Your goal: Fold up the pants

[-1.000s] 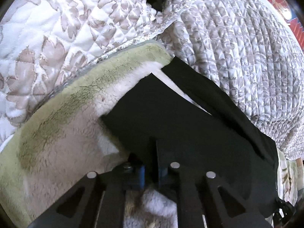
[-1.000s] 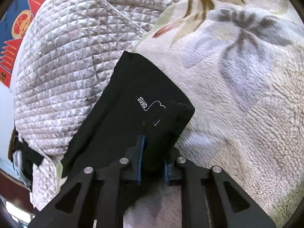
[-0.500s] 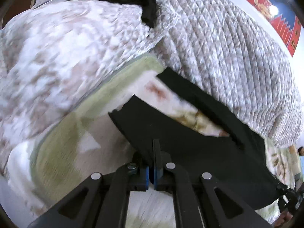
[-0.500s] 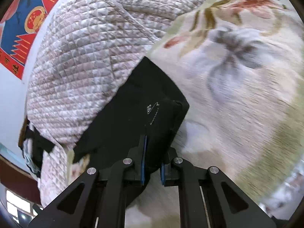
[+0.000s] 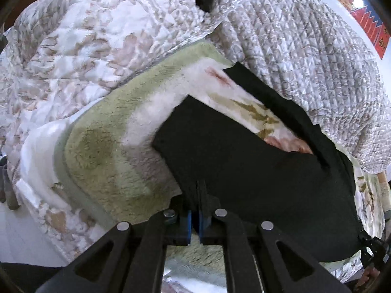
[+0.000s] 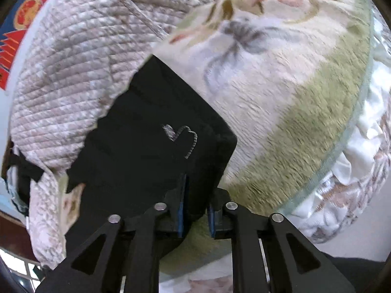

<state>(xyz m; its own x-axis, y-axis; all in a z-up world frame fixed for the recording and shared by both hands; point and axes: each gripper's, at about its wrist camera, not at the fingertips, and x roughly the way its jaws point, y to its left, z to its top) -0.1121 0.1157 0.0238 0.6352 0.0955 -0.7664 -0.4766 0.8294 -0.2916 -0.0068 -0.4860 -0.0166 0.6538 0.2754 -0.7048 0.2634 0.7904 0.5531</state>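
The left hand-held gripper (image 5: 195, 216) has its blue pads nearly pressed together, pinching a thin edge of the black pants (image 5: 256, 171). From that pinch the dark cloth spreads up and to the right across the picture, where a second strip of it (image 5: 281, 105) runs along the far side with a wedge of flowered fleece between. The right hand-held gripper (image 6: 196, 216) stands a little wider; its jaws have just been opening, yet a thick fold of the pants (image 6: 151, 146) still sits between the blue pads, and whether both pads press on it cannot be told.

Only the right wrist view shows a small pale stitched emblem (image 6: 182, 138) on the cloth, just above the pads. Only the left wrist view shows the two strips of cloth and, at the lower right edge, the other dark gripper (image 5: 374, 249) at the far end of the garment.

The pants lie on a plush cream and green fleece blanket (image 5: 102, 146) with a flower print (image 6: 242, 34). Beyond it is a quilted grey-beige bedspread (image 5: 305, 48), and a red and blue wall poster (image 6: 22, 24) shows at the picture's edge.
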